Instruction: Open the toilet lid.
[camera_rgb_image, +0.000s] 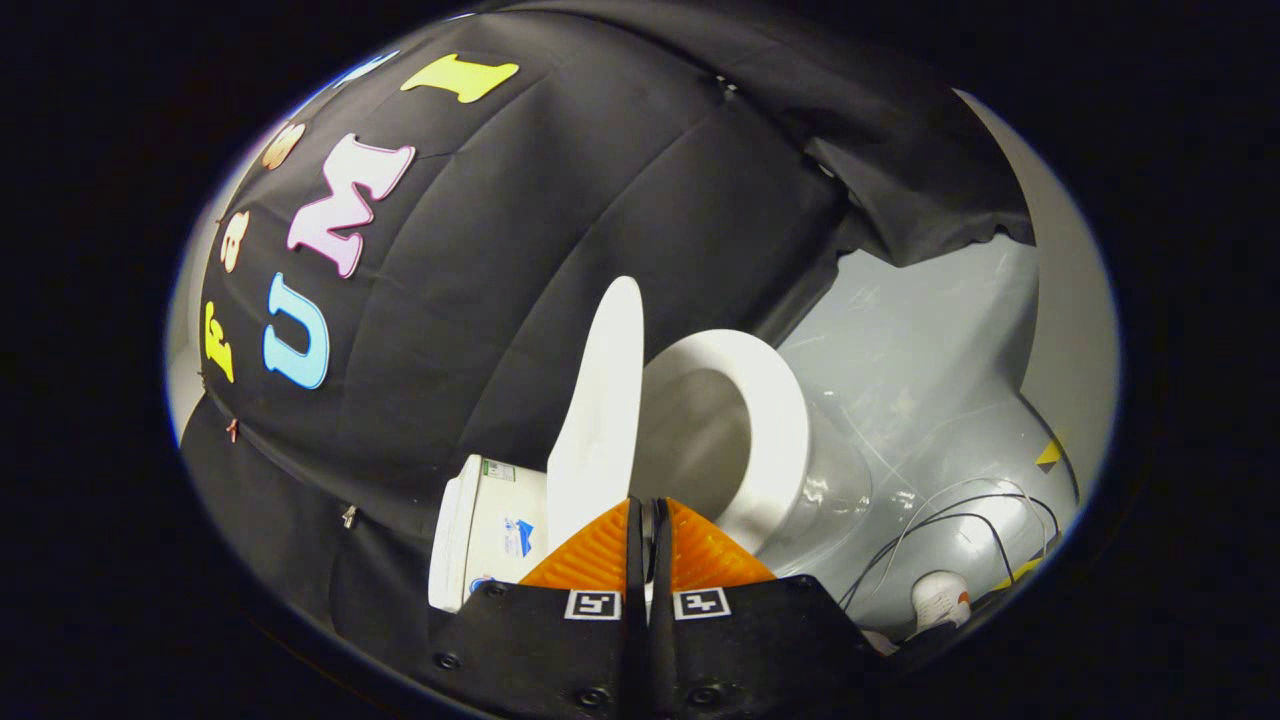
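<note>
One raised lid (600, 400) beyond closed gripper (648, 530)

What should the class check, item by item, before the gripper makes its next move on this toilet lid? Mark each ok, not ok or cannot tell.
1. Toilet lid raised clear of the seat: ok.
2. Lid leaning securely against the tank: cannot tell.
3. Gripper fingers together with the lid's edge just at their tips: ok; whether both press on it: cannot tell.
4. Bowl opening uncovered: ok.
5. Cables on the floor, away from the fingers: ok.
</note>
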